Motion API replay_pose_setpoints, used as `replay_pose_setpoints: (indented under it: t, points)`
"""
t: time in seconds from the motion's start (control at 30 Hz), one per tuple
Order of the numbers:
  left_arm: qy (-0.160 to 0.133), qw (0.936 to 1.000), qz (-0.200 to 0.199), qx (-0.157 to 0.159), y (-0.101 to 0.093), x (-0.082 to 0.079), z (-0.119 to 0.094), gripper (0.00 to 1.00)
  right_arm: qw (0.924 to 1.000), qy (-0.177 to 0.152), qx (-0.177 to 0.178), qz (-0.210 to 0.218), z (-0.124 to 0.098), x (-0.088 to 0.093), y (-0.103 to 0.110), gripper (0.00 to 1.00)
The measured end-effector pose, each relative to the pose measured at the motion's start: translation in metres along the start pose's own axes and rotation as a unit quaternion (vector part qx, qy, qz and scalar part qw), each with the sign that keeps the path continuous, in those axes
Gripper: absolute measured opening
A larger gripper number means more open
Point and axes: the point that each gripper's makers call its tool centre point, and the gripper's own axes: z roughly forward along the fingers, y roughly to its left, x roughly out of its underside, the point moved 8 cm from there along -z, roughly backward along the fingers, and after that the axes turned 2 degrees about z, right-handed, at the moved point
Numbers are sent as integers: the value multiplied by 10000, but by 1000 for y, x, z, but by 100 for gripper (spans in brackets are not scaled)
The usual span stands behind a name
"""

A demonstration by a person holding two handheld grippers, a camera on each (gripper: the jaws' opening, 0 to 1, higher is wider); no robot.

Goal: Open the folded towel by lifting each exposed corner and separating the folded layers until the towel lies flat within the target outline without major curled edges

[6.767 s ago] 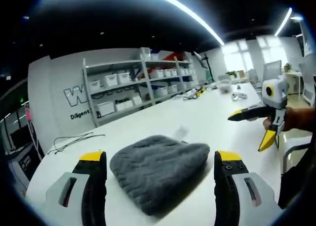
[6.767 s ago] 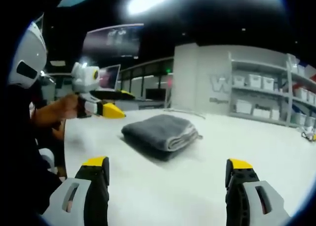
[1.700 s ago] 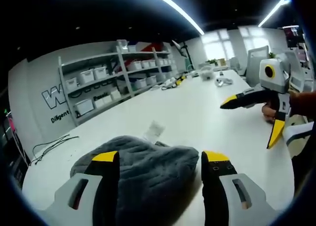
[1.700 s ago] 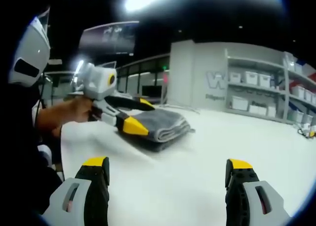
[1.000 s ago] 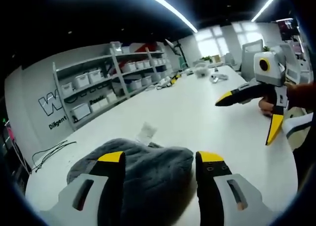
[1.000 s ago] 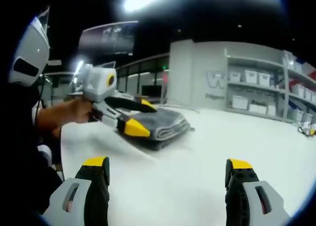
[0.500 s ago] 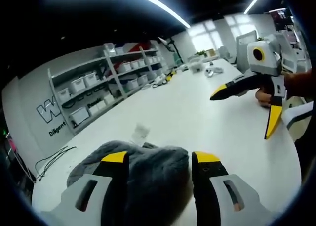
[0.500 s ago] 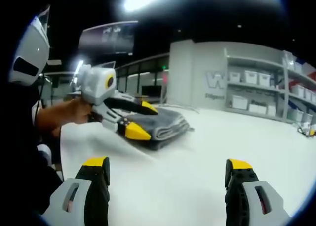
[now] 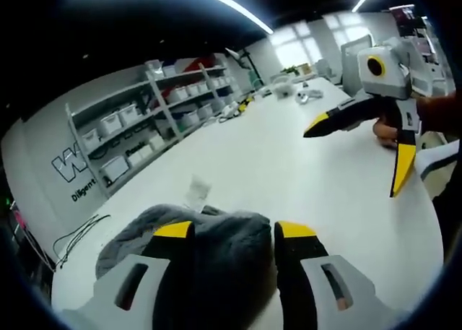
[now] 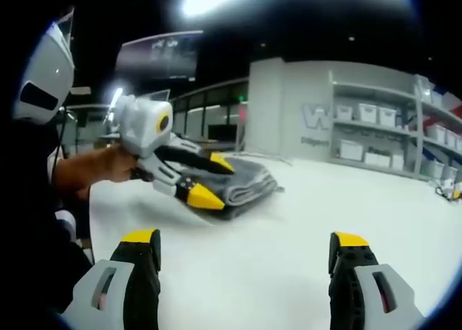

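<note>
A folded grey towel lies on the white table. My left gripper is open but narrowed, its jaws straddling the towel's near edge. In the right gripper view the left gripper has one jaw over the towel and one in front of its side, held by a person's hand. My right gripper stands wide open above bare table, well apart from the towel. That right gripper also shows open at the upper right of the left gripper view.
A small white tag lies on the table just beyond the towel. Shelves with white bins line the far wall, and a dark cable lies at the table's far left. Small items sit at the table's far end.
My left gripper has come in over the towel's edge and its jaws have narrowed around it. The right gripper has stayed in place, open.
</note>
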Motion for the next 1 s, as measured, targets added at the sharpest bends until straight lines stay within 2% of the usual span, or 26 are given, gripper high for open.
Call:
replay_pose_setpoints:
  t: [0.3,0.6,1.0]
  points:
    - [133,9998,151,61,-5,5,3,41,10000,3,-9,1,0,1,1,98]
    - [100,9994,327,-26,-6,2,2,35,10000,-4,11,-23,-1,0,1,98]
    - [83,9993,362,-25,-10,1,2,30,10000,2,8,-13,-2,0,0,98]
